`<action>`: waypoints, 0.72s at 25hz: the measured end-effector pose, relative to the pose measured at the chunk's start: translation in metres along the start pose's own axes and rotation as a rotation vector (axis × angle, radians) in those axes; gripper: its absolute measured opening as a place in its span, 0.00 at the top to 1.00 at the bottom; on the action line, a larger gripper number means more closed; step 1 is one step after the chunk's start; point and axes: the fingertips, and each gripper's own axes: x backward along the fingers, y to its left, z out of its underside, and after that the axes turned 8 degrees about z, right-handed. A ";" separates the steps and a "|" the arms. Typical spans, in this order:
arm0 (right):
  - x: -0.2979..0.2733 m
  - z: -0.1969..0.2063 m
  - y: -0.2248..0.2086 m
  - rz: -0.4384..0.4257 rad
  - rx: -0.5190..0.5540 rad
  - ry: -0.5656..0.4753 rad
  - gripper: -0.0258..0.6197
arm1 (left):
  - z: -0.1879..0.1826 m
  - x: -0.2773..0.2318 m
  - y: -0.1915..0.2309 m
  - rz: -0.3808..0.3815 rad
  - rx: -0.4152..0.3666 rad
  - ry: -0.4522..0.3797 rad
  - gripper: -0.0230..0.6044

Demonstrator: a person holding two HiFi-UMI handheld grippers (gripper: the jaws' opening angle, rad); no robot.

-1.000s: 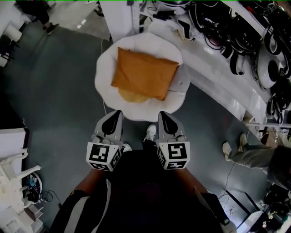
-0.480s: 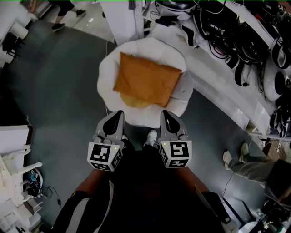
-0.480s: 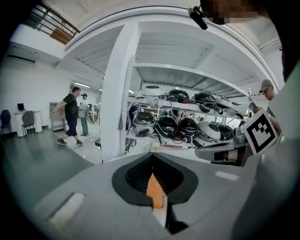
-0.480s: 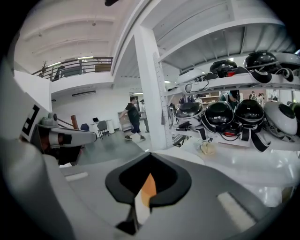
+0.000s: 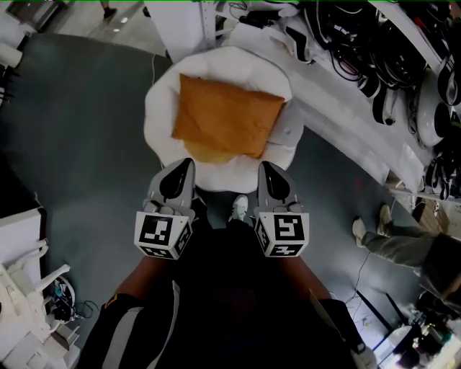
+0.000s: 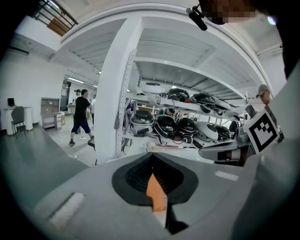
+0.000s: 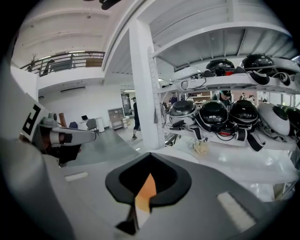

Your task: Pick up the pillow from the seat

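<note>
An orange pillow [image 5: 225, 117] lies flat on the round white seat [image 5: 160, 137] in the upper middle of the head view. A paler orange cushion edge [image 5: 209, 153] peeks out under its near side. My left gripper [image 5: 183, 167] and right gripper [image 5: 268, 170] are held side by side at the seat's near rim, pointing toward the pillow and short of it. Both are shut with nothing in them. In each gripper view an orange sliver [image 6: 156, 194] [image 7: 145, 192] shows through the gap behind the closed jaws.
White shelving [image 5: 374, 72] full of dark helmets and cables runs along the right, close to the seat. A white pillar [image 5: 189, 21] stands behind the seat. A seated person's legs [image 5: 403, 245] are at the right, and white equipment [image 5: 21, 288] at the lower left. Grey floor [image 5: 79, 130] lies to the left.
Both grippers have moved forward together, so their tips now reach the seat's near rim. The head camera has shifted a little. The jaws stay shut.
</note>
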 end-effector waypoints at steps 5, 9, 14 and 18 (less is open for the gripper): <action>-0.026 -0.004 0.006 0.064 -0.017 0.017 0.96 | -0.001 -0.016 0.028 0.051 -0.017 0.022 0.97; -0.041 -0.007 0.013 0.109 -0.019 0.025 0.96 | 0.002 -0.023 0.052 0.078 -0.020 0.034 0.97; -0.058 0.002 0.019 0.170 -0.010 0.066 0.96 | 0.013 -0.030 0.082 0.119 -0.007 0.048 0.96; -0.068 0.009 0.024 0.218 -0.013 0.096 0.96 | 0.019 -0.035 0.106 0.150 -0.015 0.061 0.96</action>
